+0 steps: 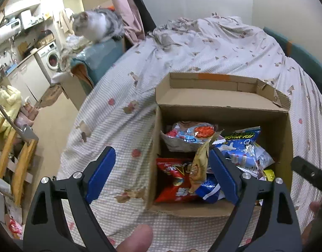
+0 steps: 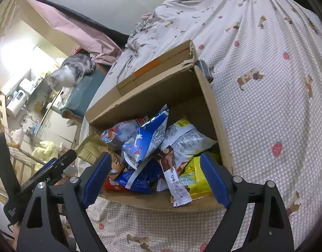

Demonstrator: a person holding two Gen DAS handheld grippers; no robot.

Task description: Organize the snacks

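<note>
Both jaws stand wide and empty: your left gripper (image 1: pixel 162 176) and right gripper (image 2: pixel 157 178) hover over the cardboard box (image 1: pixel 221 99) at lower centre of each frame. Its snack packets (image 2: pixel 149 138) look light, crinkly and slippery; pinch a crimped seam, gently, since contents likely crush.

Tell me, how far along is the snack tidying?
Looks mostly done: a heap of snack packets already sits in the cardboard box on the bed. In hand: nothing. The left gripper and the right gripper both stand open and empty over the box. Left: none lie loose on the bed in view, perhaps only closing the flap.
</note>
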